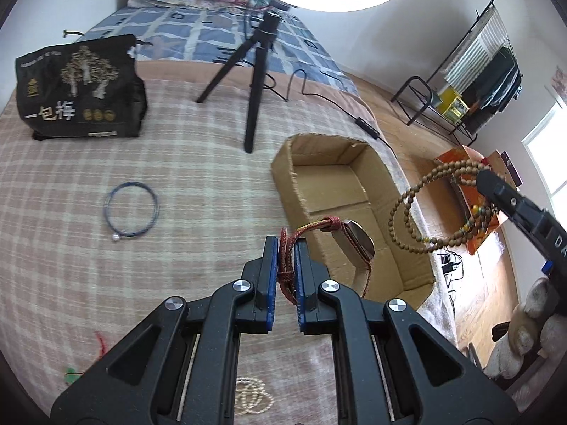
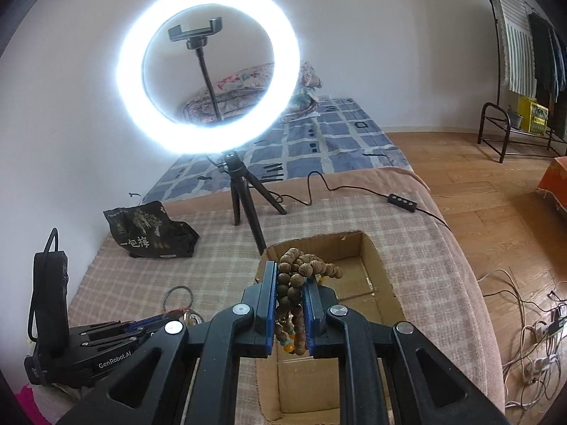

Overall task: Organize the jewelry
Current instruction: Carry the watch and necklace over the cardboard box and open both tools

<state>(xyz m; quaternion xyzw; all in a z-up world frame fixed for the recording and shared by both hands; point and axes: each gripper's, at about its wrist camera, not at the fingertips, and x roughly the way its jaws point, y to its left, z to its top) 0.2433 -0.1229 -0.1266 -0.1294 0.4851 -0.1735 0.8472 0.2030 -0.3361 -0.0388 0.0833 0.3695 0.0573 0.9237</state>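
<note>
My left gripper [image 1: 286,248] is shut on the red woven strap of a watch [image 1: 358,239], held above the near end of an open cardboard box [image 1: 336,191]. My right gripper [image 2: 288,276] is shut on a wooden bead necklace [image 2: 301,269], held above the same box [image 2: 372,276]. In the left wrist view the bead necklace [image 1: 418,209] hangs from the right gripper [image 1: 496,191] over the box's right edge. A blue wire bracelet [image 1: 130,209] lies on the plaid blanket to the left. A white pearl strand [image 1: 253,395] lies under my left gripper.
A ring light on a black tripod [image 1: 257,81] stands behind the box; its cable and switch [image 2: 400,200] run right. A black snack bag [image 1: 81,88] sits far left. The bed edge drops to a wooden floor [image 2: 496,212] on the right.
</note>
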